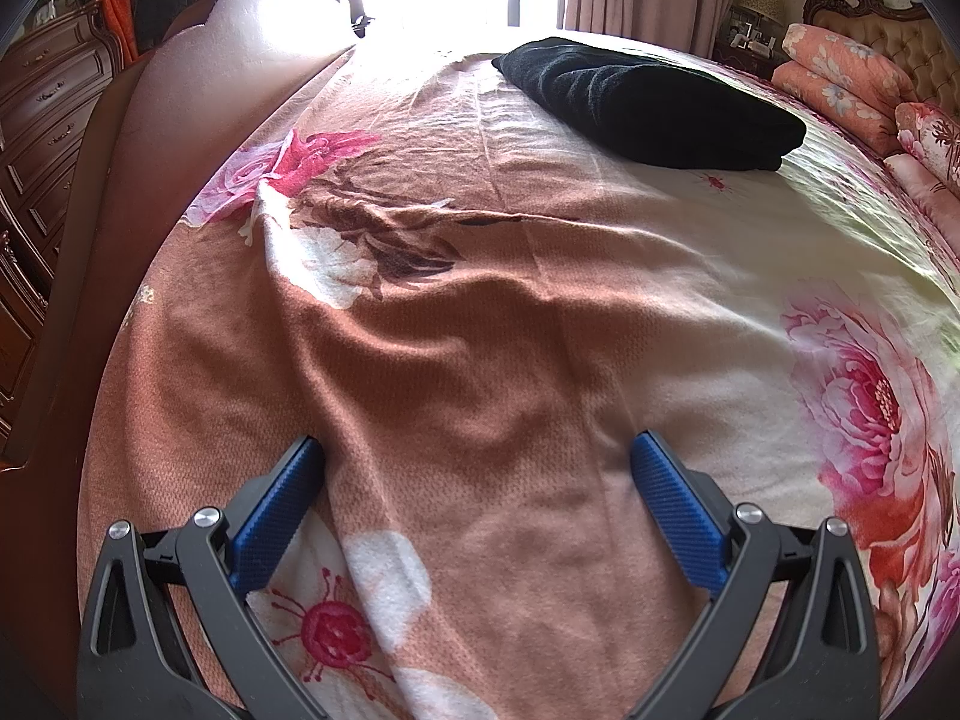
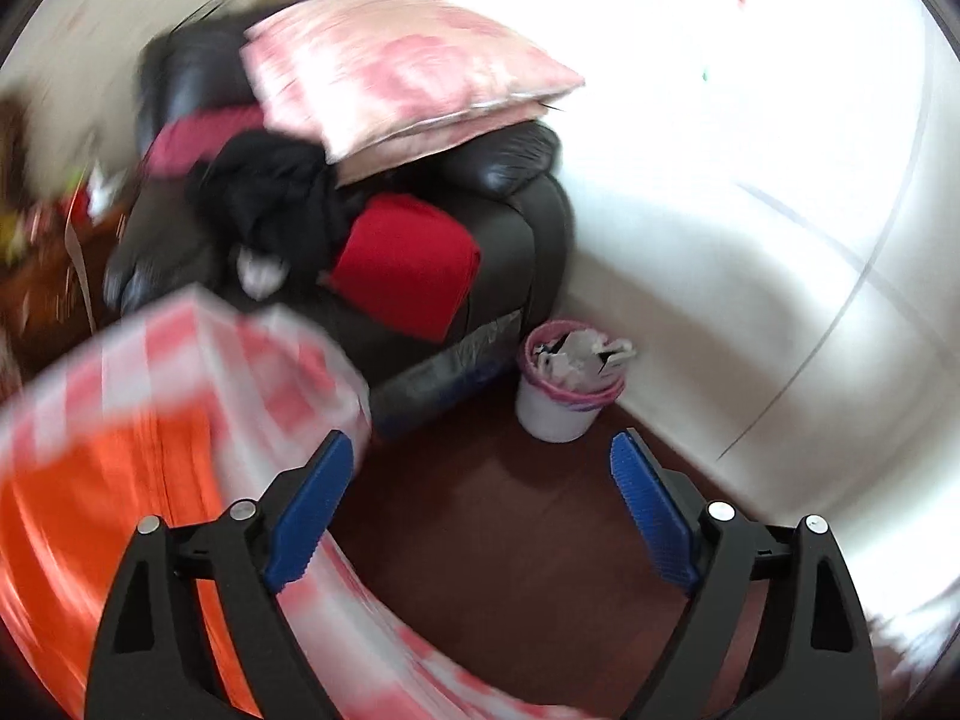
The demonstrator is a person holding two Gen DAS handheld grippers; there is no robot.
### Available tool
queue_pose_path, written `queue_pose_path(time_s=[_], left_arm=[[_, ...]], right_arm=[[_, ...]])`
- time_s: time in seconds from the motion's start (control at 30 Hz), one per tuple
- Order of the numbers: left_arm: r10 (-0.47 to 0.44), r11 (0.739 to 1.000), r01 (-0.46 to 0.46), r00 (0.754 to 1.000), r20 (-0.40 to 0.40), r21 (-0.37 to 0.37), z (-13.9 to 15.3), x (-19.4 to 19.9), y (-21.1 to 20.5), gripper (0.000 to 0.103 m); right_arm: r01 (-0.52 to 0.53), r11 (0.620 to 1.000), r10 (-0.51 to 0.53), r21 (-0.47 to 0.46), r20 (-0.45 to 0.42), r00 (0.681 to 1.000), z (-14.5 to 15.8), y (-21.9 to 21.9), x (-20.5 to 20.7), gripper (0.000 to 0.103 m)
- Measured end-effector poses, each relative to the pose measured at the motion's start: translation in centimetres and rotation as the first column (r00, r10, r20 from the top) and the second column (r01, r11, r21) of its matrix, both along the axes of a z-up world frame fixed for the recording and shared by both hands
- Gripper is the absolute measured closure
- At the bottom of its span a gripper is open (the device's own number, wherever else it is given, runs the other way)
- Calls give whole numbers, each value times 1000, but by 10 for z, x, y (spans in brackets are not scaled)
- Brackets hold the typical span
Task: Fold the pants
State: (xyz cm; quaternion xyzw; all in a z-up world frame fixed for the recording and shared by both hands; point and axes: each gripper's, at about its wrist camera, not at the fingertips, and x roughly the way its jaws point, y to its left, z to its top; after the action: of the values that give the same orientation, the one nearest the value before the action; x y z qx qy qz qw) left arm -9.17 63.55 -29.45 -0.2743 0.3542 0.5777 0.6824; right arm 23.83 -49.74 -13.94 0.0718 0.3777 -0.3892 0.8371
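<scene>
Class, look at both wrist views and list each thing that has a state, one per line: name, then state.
Left gripper: jaws open, nothing between them.
Right gripper: jaws open, nothing between them.
Dark pants: folded, lying on the bed.
Floral bedsheet: spread out, wrinkled.
Waste bin: upright, full of paper.
Pink pillow: lying on the armchair.

A folded black pair of pants (image 1: pixel 651 102) lies on the far part of the floral-printed bedsheet (image 1: pixel 480 330), with stacked pink floral quilts (image 1: pixel 840 75) to its right and a carved dark wooden dresser (image 1: pixel 42 138) far left beside the bed. In the right wrist view, a pink patterned pillow (image 2: pixel 396 69) rests on a black leather armchair (image 2: pixel 510 198). A white round wastebasket (image 2: pixel 561 396) stands on the floor just right of the chair, and a checked fabric bag (image 2: pixel 180 408) sits near left.
</scene>
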Motion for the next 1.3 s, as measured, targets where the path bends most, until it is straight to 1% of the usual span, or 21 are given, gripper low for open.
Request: queue_pose_path(time_s=[0.03,0.13,0.23,0.3,0.33,0.43,0.5,0.6,0.67,0.73,0.8,0.87,0.93,1.0,1.03,1.07,1.1,1.17,1.2,1.27,1.3], left_arm=[[0,1000,0,1000,0,0,0,0,0,1],[0,1000,0,1000,0,0,0,0,0,1],[1,1000,-1,1000,0,0,0,0,0,1],[1,1000,-1,1000,0,0,0,0,0,1],[1,1000,-1,1000,0,0,0,0,0,1],[1,1000,-1,1000,0,0,0,0,0,1],[1,1000,-1,1000,0,1,0,0,0,1],[1,1000,-1,1000,0,1,0,0,0,1],[1,1000,-1,1000,0,1,0,0,0,1],[2,1000,-2,1000,0,1,0,0,0,1],[2,1000,-2,1000,0,1,0,0,0,1],[2,1000,-2,1000,0,1,0,0,0,1],[2,1000,-2,1000,0,1,0,0,0,1],[2,1000,-2,1000,0,1,0,0,0,1],[2,1000,-2,1000,0,1,0,0,0,1],[2,1000,-2,1000,0,1,0,0,0,1],[2,1000,-2,1000,0,1,0,0,0,1],[3,1000,-3,1000,0,1,0,0,0,1],[3,1000,-3,1000,0,1,0,0,0,1],[3,1000,-3,1000,0,1,0,0,0,1],[3,1000,-3,1000,0,1,0,0,0,1]], right_arm=[[-32,999,31,-27,-22,999,-4,13,-4,18],[-79,993,76,-83,-34,996,-1,41,-12,17],[-170,981,163,-94,-76,984,-4,67,-12,16],[-204,973,194,-109,-98,976,-6,81,-14,16],[-203,975,193,-95,-109,975,-6,85,-18,16],[-202,978,198,-51,-88,976,3,90,-38,16],[-216,973,207,-77,-109,972,9,92,-56,16],[-231,958,208,-168,-142,968,22,87,-92,15],[-204,958,171,-202,-167,971,24,75,-117,15],[-156,969,123,-194,-172,977,19,63,-137,15],[-131,980,103,-151,-177,979,11,56,-144,15],[-148,981,123,-127,-186,975,2,59,-141,15],[-213,968,190,-131,-165,968,-4,77,-131,15],[-270,949,242,-161,-171,955,-13,95,-112,15],[-301,936,272,-181,-167,948,-18,103,-95,15],[-310,928,277,-207,-174,945,-21,106,-81,15],[-306,920,261,-246,-198,945,-25,108,-65,15],[-291,901,191,-322,-308,932,-38,101,-23,16],[-294,893,183,-339,-323,928,-40,98,-13,16],[-294,856,134,-425,-367,920,-45,91,3,16],[-290,844,119,-451,-370,922,-44,87,5,16]])
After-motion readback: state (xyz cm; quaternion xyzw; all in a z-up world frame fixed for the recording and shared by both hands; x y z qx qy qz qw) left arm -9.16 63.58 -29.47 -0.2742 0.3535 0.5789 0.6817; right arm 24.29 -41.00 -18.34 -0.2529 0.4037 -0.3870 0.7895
